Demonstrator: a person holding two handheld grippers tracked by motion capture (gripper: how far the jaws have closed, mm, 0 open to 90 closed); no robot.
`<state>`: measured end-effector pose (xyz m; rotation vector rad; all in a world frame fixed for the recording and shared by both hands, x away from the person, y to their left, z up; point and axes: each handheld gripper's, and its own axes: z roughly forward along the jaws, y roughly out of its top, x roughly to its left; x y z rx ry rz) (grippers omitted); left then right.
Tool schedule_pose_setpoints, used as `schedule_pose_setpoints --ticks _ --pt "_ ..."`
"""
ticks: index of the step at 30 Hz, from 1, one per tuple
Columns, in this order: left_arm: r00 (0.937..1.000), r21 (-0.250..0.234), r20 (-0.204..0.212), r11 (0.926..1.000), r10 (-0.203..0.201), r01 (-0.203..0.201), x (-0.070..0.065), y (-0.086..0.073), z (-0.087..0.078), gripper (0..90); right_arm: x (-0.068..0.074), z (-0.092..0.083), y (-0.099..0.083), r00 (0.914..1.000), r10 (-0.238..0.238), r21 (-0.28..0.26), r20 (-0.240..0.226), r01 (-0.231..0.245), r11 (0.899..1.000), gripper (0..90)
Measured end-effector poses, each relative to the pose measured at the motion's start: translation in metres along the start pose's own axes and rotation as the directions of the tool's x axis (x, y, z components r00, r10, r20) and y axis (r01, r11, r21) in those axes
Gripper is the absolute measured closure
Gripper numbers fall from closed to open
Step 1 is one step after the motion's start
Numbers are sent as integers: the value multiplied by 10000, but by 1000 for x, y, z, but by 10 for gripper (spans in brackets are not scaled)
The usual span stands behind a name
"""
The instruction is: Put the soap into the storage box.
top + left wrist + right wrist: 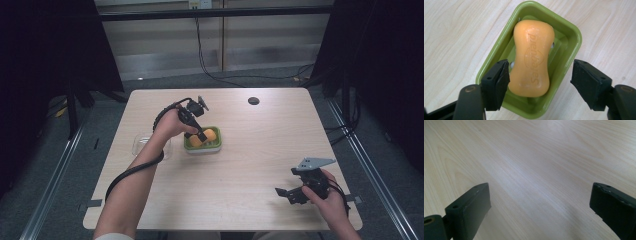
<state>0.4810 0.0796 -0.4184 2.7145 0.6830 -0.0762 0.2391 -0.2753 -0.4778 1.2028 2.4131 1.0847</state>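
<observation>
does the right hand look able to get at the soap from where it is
Probably yes: the soap lies uncovered in the green dish, bare table between. But the left tongs hang open right around it and would crowd the approach.

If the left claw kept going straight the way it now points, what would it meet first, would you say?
Most likely the orange soap bar, which lies in the green dish directly ahead of the left claw. Its jaws stand open to either side of the bar, though how far above it they hang is hard to judge.

My feed: table (235, 165) evenly lit from overhead, surroundings dark; soft shadows, mild glare, near jaws blurred.
</observation>
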Motion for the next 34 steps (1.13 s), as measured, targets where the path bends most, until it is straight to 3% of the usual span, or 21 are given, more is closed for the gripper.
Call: schedule_pose_setpoints --ticks 3,6,9,10,17,18,20,25,29,30,34 --pt "9999 -182 113 9998 38 -36 -4 -5 -2 278 0 0 0 10000 8 19 -13 -8 10000 34" --pt "9997 -68 126 9998 207 -207 -6 -10 -3 253 1 1 0 10000 -12 61 -31 12 10000 34" --pt "9997 -446 216 9990 -88 98 -11 -14 -3 233 1 1 0 10000 -52 19 13 52 10000 34" --pt "9998 -362 185 9993 68 -61 -11 -16 -3 230 1 1 0 10000 -36 32 21 36 10000 33" --pt "9997 -789 240 9969 -51 70 -19 -28 -3 192 1 1 0 10000 -11 45 -36 11 10000 34" --pt "9997 -673 254 9977 -11 28 -20 -29 -4 188 1 1 0 10000 -17 47 -37 17 10000 33" --pt "9996 -858 213 9961 -176 193 -23 -33 -2 178 2 1 0 10000 -56 35 -60 57 10000 34" --pt "10000 -806 1 9967 27 -27 -28 -43 1 151 2 1 0 10000 -62 52 -40 62 10000 33" --pt "9998 -1221 -52 9924 -180 172 -34 -50 3 135 2 2 0 10000 -44 82 -25 44 10000 34" --pt "9998 -1128 -175 9936 -4 -16 -34 -51 2 135 2 2 0 10000 -42 83 -32 42 10000 34" --pt "9999 -1461 -72 9892 -122 111 -39 -57 4 131 2 1 -1 10000 -12 53 -62 12 10000 34"
